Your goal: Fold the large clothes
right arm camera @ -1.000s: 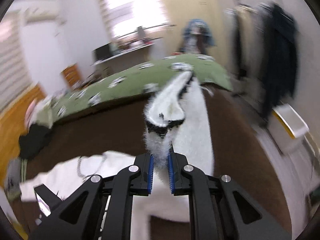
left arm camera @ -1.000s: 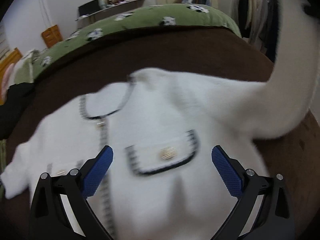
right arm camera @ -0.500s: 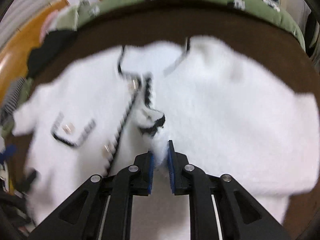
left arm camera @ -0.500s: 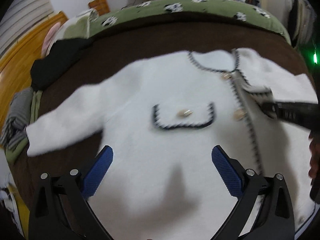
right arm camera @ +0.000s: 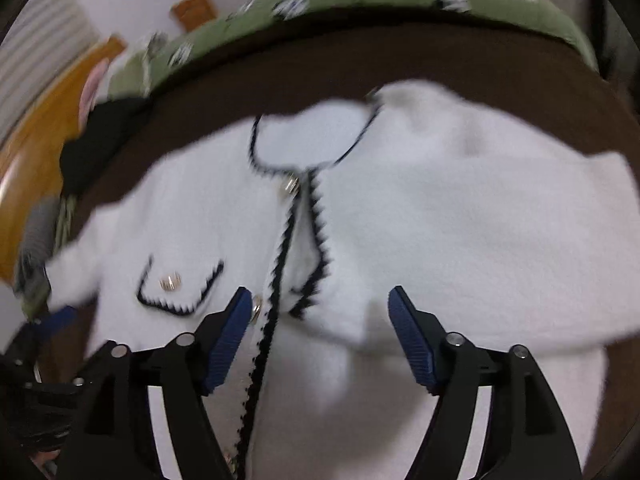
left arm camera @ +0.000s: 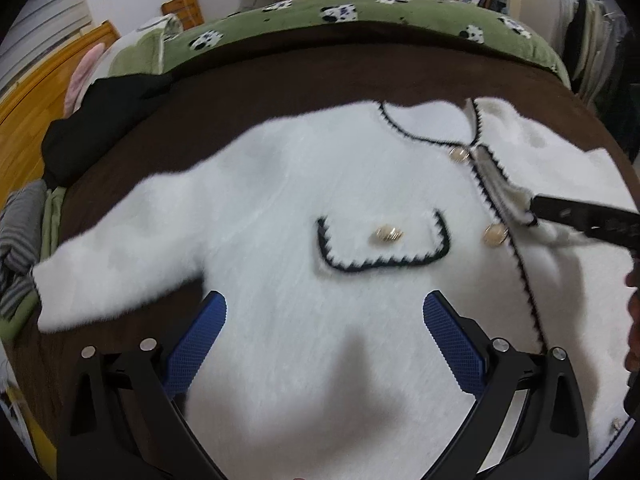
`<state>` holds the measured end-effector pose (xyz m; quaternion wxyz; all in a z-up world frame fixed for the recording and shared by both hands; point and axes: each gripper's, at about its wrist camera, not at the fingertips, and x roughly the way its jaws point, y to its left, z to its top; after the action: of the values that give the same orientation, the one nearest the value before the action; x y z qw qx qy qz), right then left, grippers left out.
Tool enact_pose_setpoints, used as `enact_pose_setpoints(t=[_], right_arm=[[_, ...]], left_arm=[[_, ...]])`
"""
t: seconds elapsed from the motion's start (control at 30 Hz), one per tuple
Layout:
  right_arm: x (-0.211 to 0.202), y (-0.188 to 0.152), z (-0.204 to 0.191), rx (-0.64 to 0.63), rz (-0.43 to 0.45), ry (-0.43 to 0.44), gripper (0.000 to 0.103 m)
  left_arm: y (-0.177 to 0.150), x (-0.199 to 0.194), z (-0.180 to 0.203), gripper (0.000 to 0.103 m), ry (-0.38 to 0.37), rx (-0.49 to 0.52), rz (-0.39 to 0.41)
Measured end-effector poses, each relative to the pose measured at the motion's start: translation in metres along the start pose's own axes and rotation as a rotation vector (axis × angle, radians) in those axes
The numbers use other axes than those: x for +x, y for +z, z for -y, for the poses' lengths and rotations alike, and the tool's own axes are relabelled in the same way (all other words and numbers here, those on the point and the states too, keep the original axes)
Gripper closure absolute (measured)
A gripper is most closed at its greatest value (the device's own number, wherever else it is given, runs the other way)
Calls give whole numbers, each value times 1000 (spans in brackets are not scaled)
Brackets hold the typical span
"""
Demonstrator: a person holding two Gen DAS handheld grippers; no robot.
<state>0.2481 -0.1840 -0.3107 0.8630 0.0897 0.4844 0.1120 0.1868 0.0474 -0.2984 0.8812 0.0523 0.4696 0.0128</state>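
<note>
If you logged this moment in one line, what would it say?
cardigan: flat on brown blanket | right sleeve: across front | right gripper: opening, nothing gripped | left gripper: open

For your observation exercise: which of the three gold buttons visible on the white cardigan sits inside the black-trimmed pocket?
The middle-left button, alone inside the pocket outline. The other two sit along the front opening's black edging.

We found the cardigan (left arm camera: pixel 304 200) lying flat on the blanket (left arm camera: pixel 280 92) that covered the bed's near part, its collar toward the far edge and its hem toward us. One sleeve (left arm camera: pixel 120 256) reached out to the bed's left edge; the other sleeve (right arm camera: pixel 328 272) lay folded across the front, beside the button placket (right arm camera: pixel 276 280). Behind the blanket lay the quilt (left arm camera: pixel 400 12). At the left edge sat a heap of clothes (left arm camera: pixel 100 120).
</note>
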Motion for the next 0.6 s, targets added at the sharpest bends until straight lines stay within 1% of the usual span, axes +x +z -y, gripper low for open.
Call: enact_pose_setpoints(t=[0.03,0.1,0.23,0.3,0.4,0.43,0.6], right_arm=[[-13,1,5,22,27,-19,26],[-43,3,26,63,59,-58,25],[-78,1,66,140,84,-131,24],[-91,-2,87,176,90,-173,24],[-99,-2,113,199,96,-213,23],[-102,-9,126,199,96,-220,23],[-93,-7,159,190,88,-225,23]], left_arm=[[6,-1,3,6,-16,9,1],[14,-1,9,6,-41,25,4],[34,-2,38,6,-102,80,15],[41,0,56,6,-120,106,19],[51,8,88,6,-145,134,27],[55,13,100,6,-148,140,28],[73,39,140,6,-129,127,29]])
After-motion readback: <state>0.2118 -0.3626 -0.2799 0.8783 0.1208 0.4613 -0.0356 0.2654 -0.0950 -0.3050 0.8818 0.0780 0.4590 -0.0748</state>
